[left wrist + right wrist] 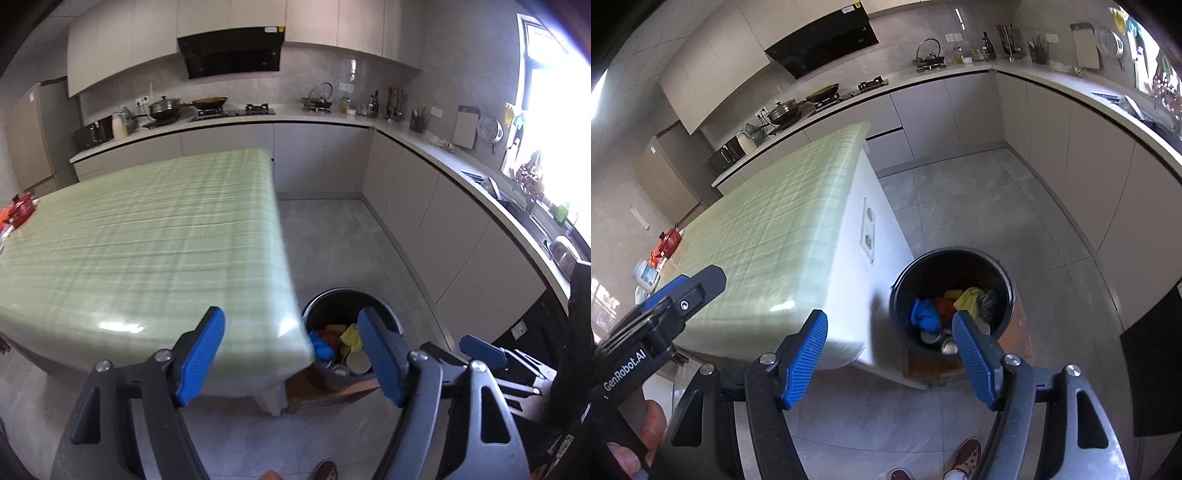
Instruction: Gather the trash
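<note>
A round black trash bin (388,314) (1004,273) stands on the floor beside the table's near corner, holding blue, red and yellow scraps and some tins. My left gripper (291,354) hangs open above that corner, nothing between its blue pads. My right gripper (890,354) is open and empty too, higher up over the gap between table and bin. In the right wrist view the left gripper (676,291) shows at the left, held by a hand (646,428). Red packaging (16,214) (668,242) lies at the table's far left end.
The table (147,236) (783,221) wears a green checked cloth. Grey cabinets and a counter (424,140) run along the back and right, with a hob, pans and a sink. The floor (960,206) is grey tile. A brown board (1019,332) lies under the bin. Shoes (967,454) show below.
</note>
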`<action>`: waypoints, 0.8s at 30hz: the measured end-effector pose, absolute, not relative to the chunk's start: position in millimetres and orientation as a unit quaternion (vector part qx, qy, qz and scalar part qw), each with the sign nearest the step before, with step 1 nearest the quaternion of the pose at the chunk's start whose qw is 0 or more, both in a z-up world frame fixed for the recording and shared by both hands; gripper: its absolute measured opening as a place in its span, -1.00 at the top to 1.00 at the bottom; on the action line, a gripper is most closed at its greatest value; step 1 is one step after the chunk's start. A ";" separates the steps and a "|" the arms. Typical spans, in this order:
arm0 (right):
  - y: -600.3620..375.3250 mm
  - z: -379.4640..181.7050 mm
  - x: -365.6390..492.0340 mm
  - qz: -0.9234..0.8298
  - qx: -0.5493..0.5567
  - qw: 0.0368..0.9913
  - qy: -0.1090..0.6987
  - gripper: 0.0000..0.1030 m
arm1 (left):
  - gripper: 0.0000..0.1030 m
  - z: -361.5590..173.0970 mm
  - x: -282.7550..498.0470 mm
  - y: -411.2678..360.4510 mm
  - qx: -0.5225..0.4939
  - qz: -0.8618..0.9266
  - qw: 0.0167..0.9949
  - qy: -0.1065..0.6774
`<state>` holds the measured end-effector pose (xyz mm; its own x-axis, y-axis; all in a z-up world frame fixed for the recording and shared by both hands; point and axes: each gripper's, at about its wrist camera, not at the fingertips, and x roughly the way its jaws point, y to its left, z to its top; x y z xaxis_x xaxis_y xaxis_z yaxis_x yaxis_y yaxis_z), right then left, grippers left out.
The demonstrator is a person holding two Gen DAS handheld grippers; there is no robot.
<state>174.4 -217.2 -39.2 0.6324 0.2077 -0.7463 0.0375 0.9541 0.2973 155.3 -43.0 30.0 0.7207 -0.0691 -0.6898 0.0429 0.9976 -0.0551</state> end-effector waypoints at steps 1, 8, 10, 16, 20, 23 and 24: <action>-203.8 -36.2 161.3 0.045 0.142 0.893 0.425 -0.41 | -0.49 32.6 142.6 -32.1 -0.017 -0.026 0.930 0.366; -151.1 -3.4 89.2 -0.013 0.101 0.917 0.387 -0.46 | -0.57 47.5 94.1 0.4 -0.002 -0.024 0.940 0.339; -144.2 7.6 72.2 -0.026 0.090 0.923 0.374 -0.54 | -0.57 52.2 80.6 3.4 0.000 -0.026 0.943 0.332; -132.7 37.0 26.5 -0.048 0.072 0.941 0.328 -0.69 | -0.63 58.1 51.5 10.6 -0.008 -0.018 0.946 0.323; -133.4 43.1 10.4 -0.034 0.077 0.943 0.322 -0.69 | -0.64 57.5 38.4 6.9 -0.013 -0.003 0.948 0.317; -138.6 45.3 1.7 -0.025 0.076 0.945 0.317 -0.69 | -0.64 55.2 30.9 -1.1 -0.016 0.012 0.948 0.318; -142.1 45.7 -0.9 -0.027 0.073 0.945 0.318 -0.69 | -0.64 54.8 28.8 -4.0 -0.020 0.012 0.946 0.323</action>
<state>-0.9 -142.1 45.7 0.7967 -0.0041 -0.6044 0.0968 0.9879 0.1210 28.8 -4.0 54.8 0.7913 0.0103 -0.6113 -0.0355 0.9989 -0.0291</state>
